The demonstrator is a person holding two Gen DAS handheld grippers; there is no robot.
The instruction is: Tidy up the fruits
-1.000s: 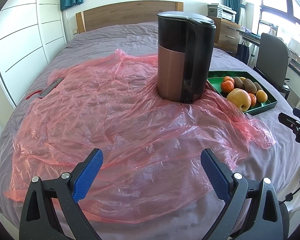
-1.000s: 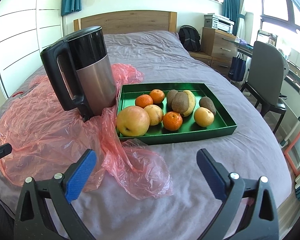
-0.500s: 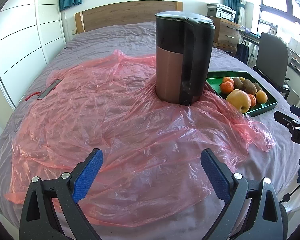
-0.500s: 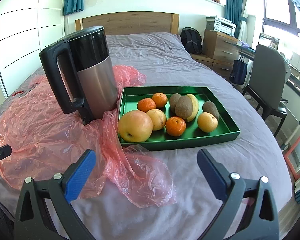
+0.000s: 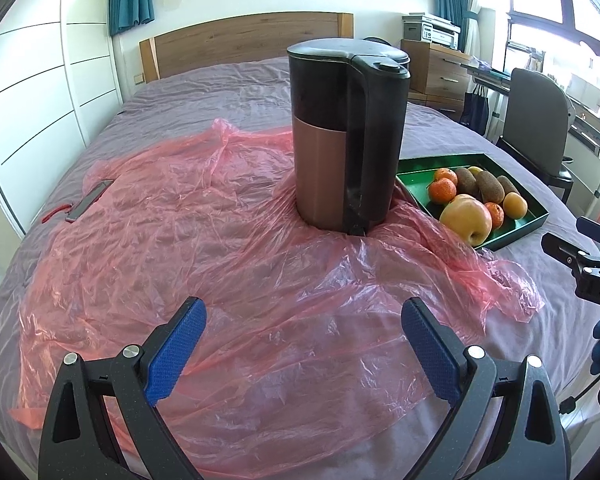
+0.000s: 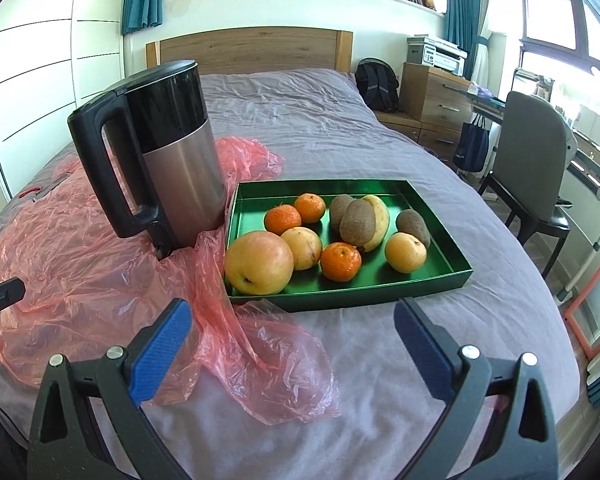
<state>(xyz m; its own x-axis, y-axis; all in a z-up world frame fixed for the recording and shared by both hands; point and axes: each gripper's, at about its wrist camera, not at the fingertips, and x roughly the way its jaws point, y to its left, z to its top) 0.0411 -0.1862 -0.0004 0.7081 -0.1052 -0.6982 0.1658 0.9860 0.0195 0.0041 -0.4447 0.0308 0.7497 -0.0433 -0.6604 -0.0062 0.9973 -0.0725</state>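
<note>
Right gripper (image 6: 292,348) has been easing closer to the tray (image 6: 380,296) since a second ago; tray and fruit are now sitting larger in the right view. Left gripper (image 5: 302,344) is barely shifting, hanging over the pink plastic sheet (image 5: 180,240). Both sets of fingers are standing wide apart, holding nothing. Tray is lying on the bed (image 6: 460,340), just right of the kettle (image 6: 168,160), which is standing upright on the sheet. Fruit is lying loose in the tray: apple (image 6: 259,262) at the near left corner, touching a yellow fruit (image 6: 302,242); three mandarins (image 6: 341,261); three kiwis (image 6: 358,222), one leaning on a pale long fruit; another yellow fruit (image 6: 405,252) at the right. Sheet edge is touching the tray's left and near walls
</note>
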